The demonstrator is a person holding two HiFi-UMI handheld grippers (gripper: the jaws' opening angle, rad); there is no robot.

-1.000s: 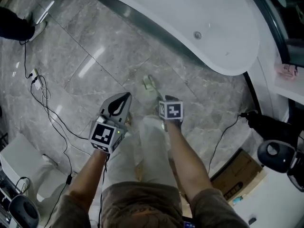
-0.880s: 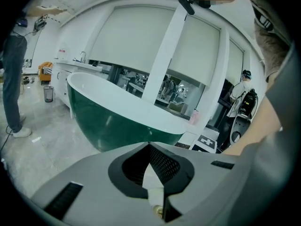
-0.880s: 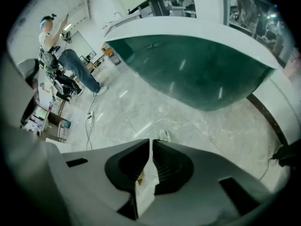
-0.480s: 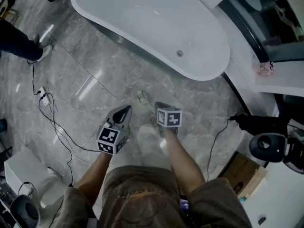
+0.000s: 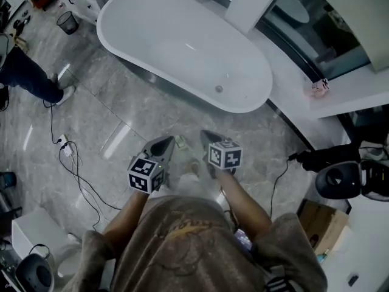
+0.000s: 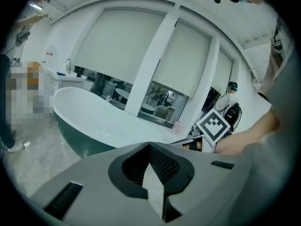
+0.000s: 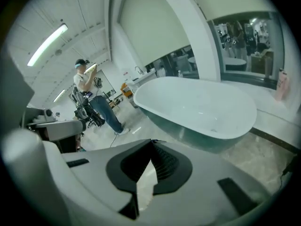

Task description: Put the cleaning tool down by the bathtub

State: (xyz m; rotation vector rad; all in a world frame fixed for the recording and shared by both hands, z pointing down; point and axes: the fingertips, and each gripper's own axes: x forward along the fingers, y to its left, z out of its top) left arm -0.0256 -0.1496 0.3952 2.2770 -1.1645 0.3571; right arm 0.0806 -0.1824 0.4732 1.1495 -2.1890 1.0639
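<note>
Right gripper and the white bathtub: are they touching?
Apart. The head view shows grey floor between the right gripper and the bathtub.

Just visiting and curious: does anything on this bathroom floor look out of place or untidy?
Two things, mildly. A power strip with loose cables sprawls over the marble floor at left, where someone could trip. A small pale cleaning tool lies on the floor near the bathtub.

Left gripper and right gripper side by side, jaws together.
</note>
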